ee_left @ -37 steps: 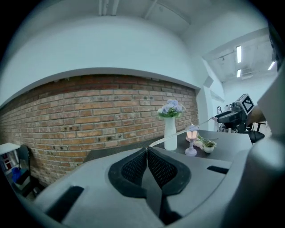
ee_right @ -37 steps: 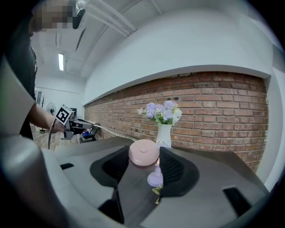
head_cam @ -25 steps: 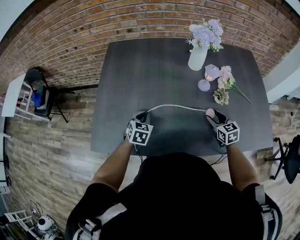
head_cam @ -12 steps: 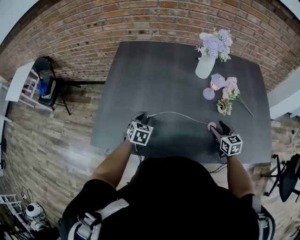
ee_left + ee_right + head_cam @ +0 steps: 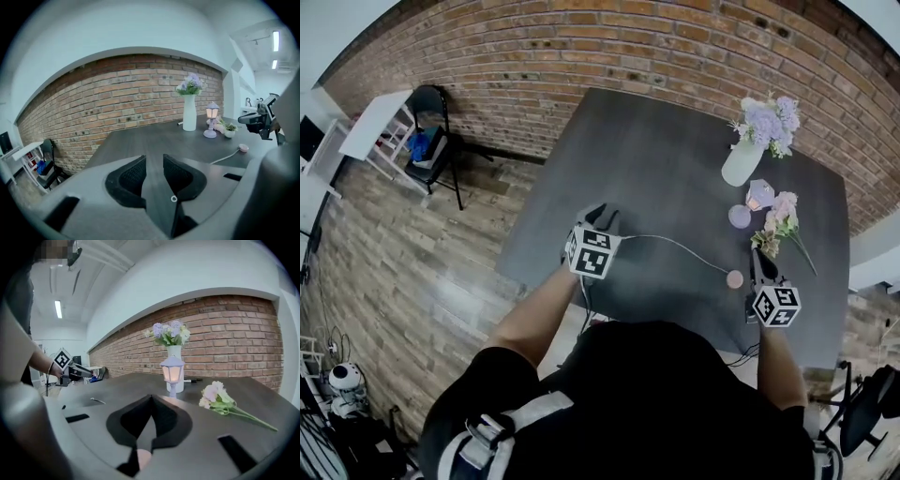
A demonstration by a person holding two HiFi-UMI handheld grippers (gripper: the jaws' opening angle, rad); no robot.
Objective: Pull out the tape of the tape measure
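Note:
The pink tape measure case [image 5: 734, 278] lies on the dark table [image 5: 675, 159], with its thin tape [image 5: 675, 246] pulled out in a curve towards my left gripper [image 5: 602, 216]. That gripper's jaws are opening with nothing between them, and the tape's end lies on the table just to its right. In the left gripper view [image 5: 154, 161] the tape [image 5: 225, 157] and the case [image 5: 243, 148] show at far right. My right gripper [image 5: 759, 265] is shut just right of the case, apart from it. Its tips meet in the right gripper view [image 5: 151, 399], where the tape's end [image 5: 96, 401] shows.
At the table's far right stand a white vase of purple flowers [image 5: 742, 164], a small lantern [image 5: 759, 194] and a loose flower sprig [image 5: 778, 225]. A brick wall runs behind. A black chair [image 5: 431, 141] and a white desk stand off to the left.
The tape ran taut between both grippers. Now the case lies free beside the right gripper, which has shut, and the left gripper has opened and let the tape's end drop. The head has turned.

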